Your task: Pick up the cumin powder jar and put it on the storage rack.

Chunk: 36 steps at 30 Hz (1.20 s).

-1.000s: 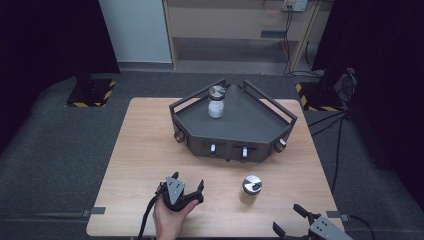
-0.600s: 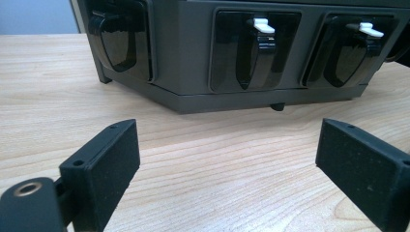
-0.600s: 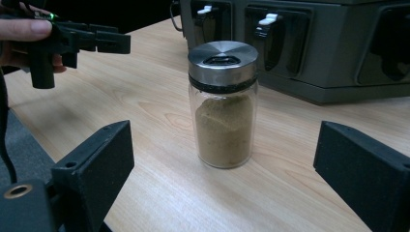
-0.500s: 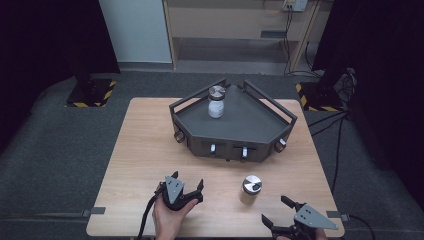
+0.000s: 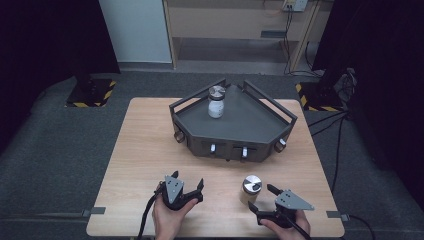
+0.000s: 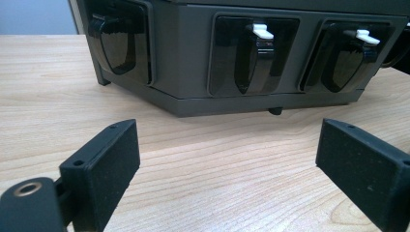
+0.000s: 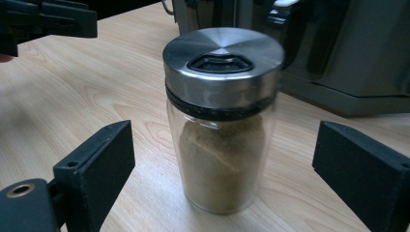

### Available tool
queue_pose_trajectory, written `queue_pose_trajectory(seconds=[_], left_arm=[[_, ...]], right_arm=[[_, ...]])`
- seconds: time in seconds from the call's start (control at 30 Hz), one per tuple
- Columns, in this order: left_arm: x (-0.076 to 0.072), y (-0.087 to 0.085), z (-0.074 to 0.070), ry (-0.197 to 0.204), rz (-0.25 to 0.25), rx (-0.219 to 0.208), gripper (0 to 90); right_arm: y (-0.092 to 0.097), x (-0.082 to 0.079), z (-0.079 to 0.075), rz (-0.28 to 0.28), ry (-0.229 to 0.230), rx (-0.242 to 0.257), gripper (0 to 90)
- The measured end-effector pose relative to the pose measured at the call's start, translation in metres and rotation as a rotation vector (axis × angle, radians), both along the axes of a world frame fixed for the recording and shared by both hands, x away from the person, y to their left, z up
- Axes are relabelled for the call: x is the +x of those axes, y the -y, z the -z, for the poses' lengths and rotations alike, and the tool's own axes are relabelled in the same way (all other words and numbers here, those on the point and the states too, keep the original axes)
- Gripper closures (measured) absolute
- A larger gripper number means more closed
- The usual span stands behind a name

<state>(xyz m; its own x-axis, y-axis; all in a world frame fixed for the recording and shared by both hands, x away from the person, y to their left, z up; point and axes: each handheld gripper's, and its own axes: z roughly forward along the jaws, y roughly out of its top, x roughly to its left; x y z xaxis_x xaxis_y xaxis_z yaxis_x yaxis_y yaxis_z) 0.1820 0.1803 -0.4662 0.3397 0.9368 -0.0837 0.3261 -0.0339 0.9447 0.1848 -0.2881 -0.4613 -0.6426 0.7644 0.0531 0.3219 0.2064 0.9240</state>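
A glass spice jar (image 5: 250, 189) with a steel lid and tan powder stands on the wooden table (image 5: 145, 145) near its front right. My right gripper (image 5: 262, 197) is open just in front of it; in the right gripper view the jar (image 7: 221, 121) stands upright a little beyond the jaws, untouched. My left gripper (image 5: 187, 181) is open near the front edge with nothing between its jaws, facing the rack's front (image 6: 241, 58). A dark angular rack (image 5: 280, 117) sits mid-table, and a white-filled jar (image 5: 216, 102) stands on its top.
Small white-tipped handles (image 5: 243, 152) and round knobs (image 5: 179, 136) line the rack's front. Bare tabletop lies to the left of the rack. Cables (image 5: 330, 125) trail off the table's right side. A shelf unit (image 5: 240, 30) stands beyond the table.
My right gripper has come up from the table's front right corner and forward to just behind the spice jar. The left gripper has stayed put.
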Motion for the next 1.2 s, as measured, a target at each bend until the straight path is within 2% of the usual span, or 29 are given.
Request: queue_pose_trajectory(seconds=[0.47,0.73,0.9,1.07,1.2], left_arm=[[0.000,0.000,0.000,-0.004,0.004,-0.006,7.3],[0.001,-0.001,0.000,-0.007,0.006,-0.006,7.3],[0.001,-0.001,0.000,-0.007,0.006,-0.005,7.3],[0.000,0.000,0.000,-0.006,0.006,-0.004,7.3],[0.000,0.000,0.000,-0.005,0.008,-0.005,7.3]], right_arm=[[-0.019,0.019,0.012,-0.006,0.003,-0.019,12.4],[-0.021,0.024,0.018,0.000,0.011,-0.011,15.6],[-0.019,0.025,0.022,-0.002,0.030,-0.006,21.5],[-0.018,0.025,0.024,-0.001,0.045,0.000,22.1],[-0.019,0.026,0.025,-0.001,0.039,0.010,22.8]])
